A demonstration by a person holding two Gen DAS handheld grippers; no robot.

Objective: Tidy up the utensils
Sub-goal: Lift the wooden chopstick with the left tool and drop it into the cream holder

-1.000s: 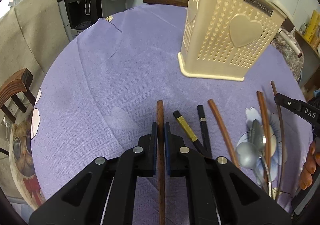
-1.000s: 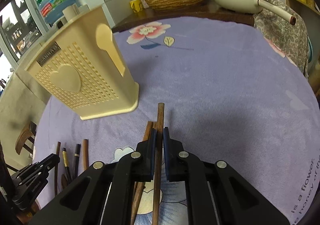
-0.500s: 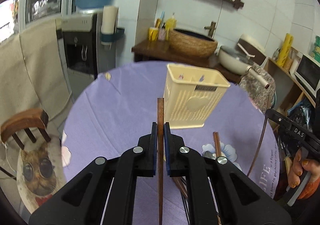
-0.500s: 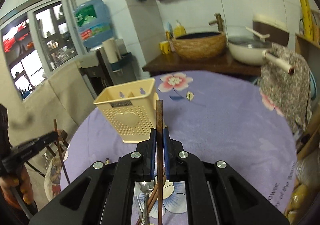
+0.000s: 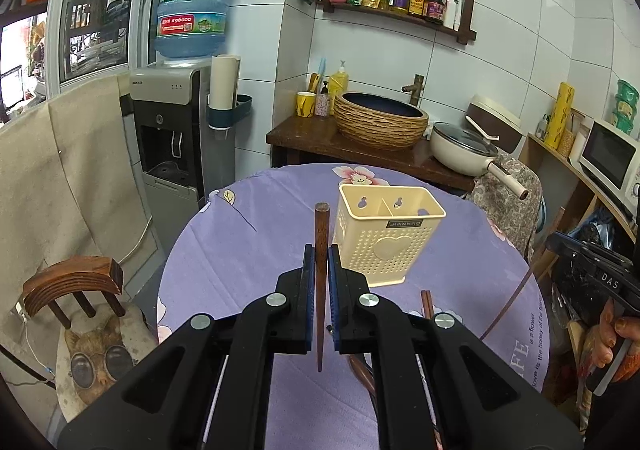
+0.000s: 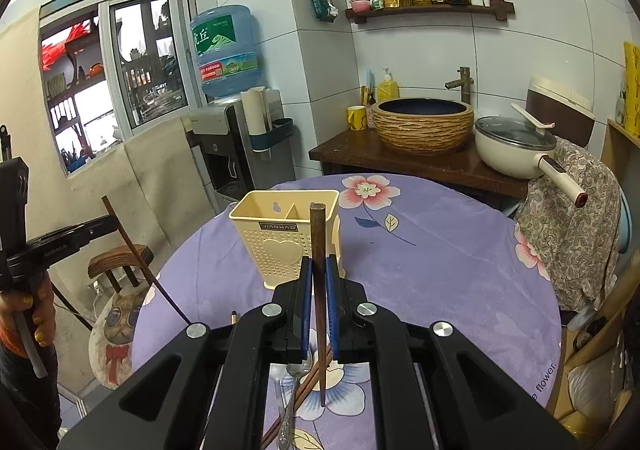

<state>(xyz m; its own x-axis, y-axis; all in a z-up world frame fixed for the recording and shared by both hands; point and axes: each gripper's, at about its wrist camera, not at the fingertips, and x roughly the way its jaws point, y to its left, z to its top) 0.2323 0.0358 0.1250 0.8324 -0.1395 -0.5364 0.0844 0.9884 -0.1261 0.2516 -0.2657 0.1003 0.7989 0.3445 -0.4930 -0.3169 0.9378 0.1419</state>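
Observation:
My left gripper (image 5: 321,262) is shut on a brown wooden chopstick (image 5: 320,234) and holds it upright, high above the purple table (image 5: 240,250). My right gripper (image 6: 318,274) is shut on another brown chopstick (image 6: 318,234), also raised. A cream two-compartment utensil holder (image 5: 386,238) stands on the table ahead of both grippers; it also shows in the right wrist view (image 6: 288,234). More chopsticks (image 6: 308,378) and a metal spoon (image 6: 292,394) lie on the cloth below the right gripper. The right gripper and its chopstick (image 5: 516,290) show at the right edge of the left wrist view.
A wooden chair with a cat cushion (image 5: 76,290) stands left of the table. A water dispenser (image 5: 176,137), a counter with a basin (image 5: 380,121) and a pan (image 5: 468,149) lie behind. A draped chair (image 6: 572,226) stands at the right.
Both grippers have lifted their chopsticks from the tabletop to well above it and pulled back; the holder now looks small and far, seen from above.

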